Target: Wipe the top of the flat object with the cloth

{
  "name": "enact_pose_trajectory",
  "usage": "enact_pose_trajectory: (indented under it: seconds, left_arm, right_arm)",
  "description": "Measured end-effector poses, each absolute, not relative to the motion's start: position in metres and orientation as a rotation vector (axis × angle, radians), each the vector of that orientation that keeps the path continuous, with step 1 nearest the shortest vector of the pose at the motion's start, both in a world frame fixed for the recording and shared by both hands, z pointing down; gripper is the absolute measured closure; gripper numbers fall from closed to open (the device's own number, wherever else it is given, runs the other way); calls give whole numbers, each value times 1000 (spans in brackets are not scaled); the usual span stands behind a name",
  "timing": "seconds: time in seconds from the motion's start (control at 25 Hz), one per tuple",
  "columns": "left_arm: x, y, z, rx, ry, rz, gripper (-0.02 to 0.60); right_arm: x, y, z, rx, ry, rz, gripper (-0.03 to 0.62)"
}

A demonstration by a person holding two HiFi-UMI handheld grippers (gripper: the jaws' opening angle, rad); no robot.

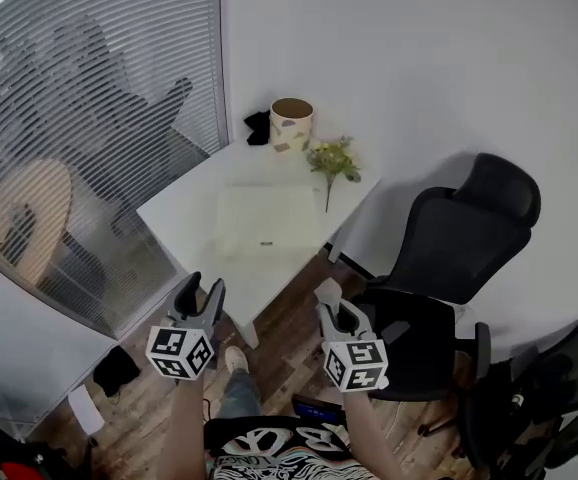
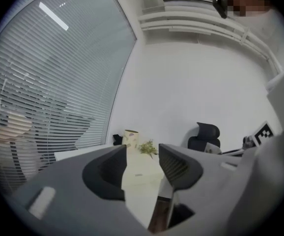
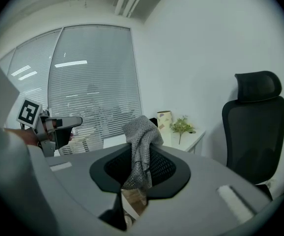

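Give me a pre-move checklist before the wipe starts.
1. Cloth gripped: ok. The right gripper is shut on it, and the gray fabric sticks up above the jaws.
2. Left gripper free: ok. Its jaws are apart with nothing between them.
3. Top of the flat object clear: ok. Nothing lies on it.
4. Grippers over the table: not ok. Both are short of its near edge, above the floor.
5. Plant sprig clear of the flat object's right edge: cannot tell. The stem runs close beside it.
6. Cup out of the wipe path: ok. It stands at the far edge.
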State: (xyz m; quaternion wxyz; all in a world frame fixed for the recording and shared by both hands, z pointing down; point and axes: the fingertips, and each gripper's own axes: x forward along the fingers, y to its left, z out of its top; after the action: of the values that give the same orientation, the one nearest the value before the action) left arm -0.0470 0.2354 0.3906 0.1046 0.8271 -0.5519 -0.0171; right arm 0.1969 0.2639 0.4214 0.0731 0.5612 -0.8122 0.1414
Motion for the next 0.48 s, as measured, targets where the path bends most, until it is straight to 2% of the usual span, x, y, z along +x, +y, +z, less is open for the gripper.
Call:
enact_pose_trajectory:
  seconds: [0.48]
  left_arm:
    - [-87, 47, 436, 2395, -1462, 47, 360]
  right_arm:
    - [170, 95, 443, 1775, -2243, 434, 533]
